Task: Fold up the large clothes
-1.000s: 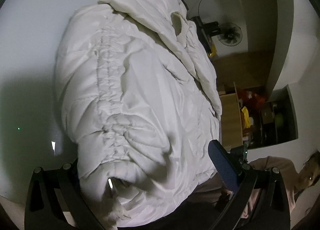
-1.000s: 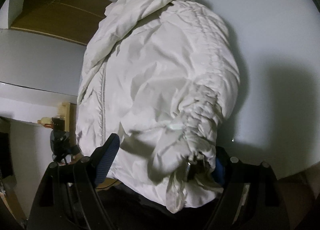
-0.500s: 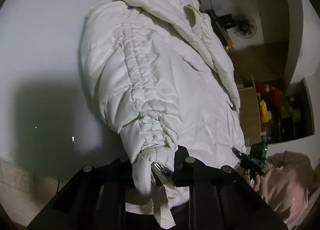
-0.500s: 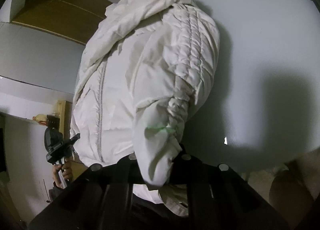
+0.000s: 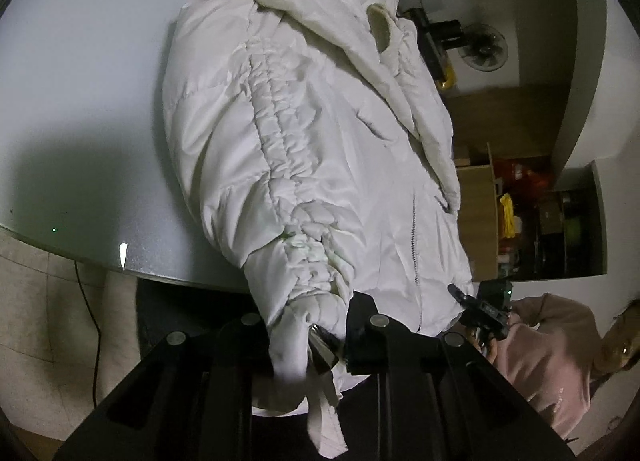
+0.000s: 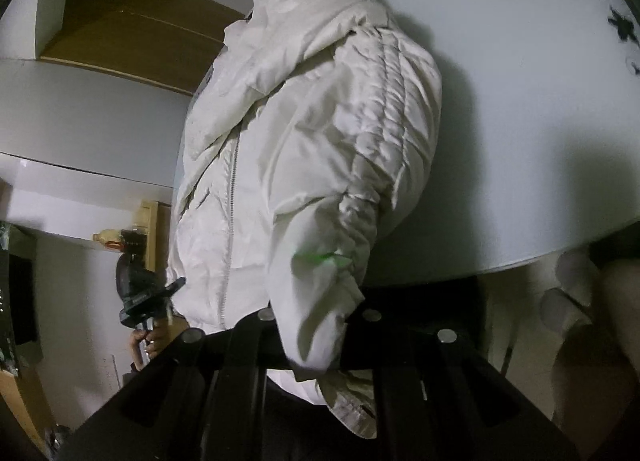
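Note:
A white puffer jacket [image 5: 320,149] with a hood and front zip lies on a pale round table [image 5: 80,81], its hem hanging over the near edge. My left gripper [image 5: 308,325] is shut on the cuff of its left sleeve [image 5: 296,261]. In the right wrist view the same jacket [image 6: 304,141] shows. My right gripper [image 6: 316,321] is shut on the cuff of the other sleeve [image 6: 360,213]. Both cuffs are held at the table's near edge.
The table's near edge [image 5: 160,277] runs just ahead of the left gripper, with tiled floor [image 5: 36,301] below. The other gripper [image 5: 484,305] and the person [image 5: 560,353] show at right. Shelves [image 5: 540,213] and a fan [image 5: 484,49] stand behind. A wooden cabinet [image 6: 120,33] is behind.
Both grippers closed on the sleeve cuffs and pulled back toward the table's near edge, drawing the sleeves straight. The table edge and floor have come into view.

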Demonstrator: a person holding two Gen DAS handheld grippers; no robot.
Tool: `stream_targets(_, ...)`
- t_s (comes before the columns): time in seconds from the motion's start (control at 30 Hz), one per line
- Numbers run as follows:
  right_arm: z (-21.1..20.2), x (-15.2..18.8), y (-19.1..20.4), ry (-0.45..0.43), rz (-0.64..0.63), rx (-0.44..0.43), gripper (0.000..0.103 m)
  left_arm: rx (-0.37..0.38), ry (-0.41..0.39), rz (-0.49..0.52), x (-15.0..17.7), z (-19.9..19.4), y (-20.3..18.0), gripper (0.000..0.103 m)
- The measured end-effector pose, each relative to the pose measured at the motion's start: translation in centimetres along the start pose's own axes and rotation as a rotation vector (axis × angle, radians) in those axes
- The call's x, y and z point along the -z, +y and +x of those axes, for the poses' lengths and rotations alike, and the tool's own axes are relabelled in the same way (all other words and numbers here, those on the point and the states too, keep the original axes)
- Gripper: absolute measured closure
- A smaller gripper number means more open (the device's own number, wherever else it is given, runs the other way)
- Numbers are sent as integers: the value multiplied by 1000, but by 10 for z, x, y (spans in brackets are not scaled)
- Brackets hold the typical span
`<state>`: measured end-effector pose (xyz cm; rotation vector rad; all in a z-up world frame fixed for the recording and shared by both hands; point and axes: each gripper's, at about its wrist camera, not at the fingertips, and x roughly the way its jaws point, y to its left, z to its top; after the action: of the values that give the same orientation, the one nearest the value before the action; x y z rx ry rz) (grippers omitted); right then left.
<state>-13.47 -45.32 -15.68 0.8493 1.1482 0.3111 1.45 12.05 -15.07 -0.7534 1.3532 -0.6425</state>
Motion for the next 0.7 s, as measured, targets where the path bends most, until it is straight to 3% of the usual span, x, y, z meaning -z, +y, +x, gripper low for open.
stream_targets(0.07, -4, -3, 8, 2, -25, -1, 92, 29, -20, 34, -3, -7, -10, 86)
stream_targets(0.23, -40, -29, 48, -71, -107, -105, 92, 76, -107, 162, -29, -44, -63, 87)
stream_targets(0.43, -66, -96, 93, -141, -137, -147, 92, 47, -191, 284, -87, -74, -126, 87)
stream_targets(0.6, -52, -169, 117, -119, -98, -155, 92, 35, -213, 262, -156, -71, -149, 86)
stream_targets(0.7, -32, -225, 122, -82, -30, -165, 92, 21, -214, 194, -216, -54, -159, 86)
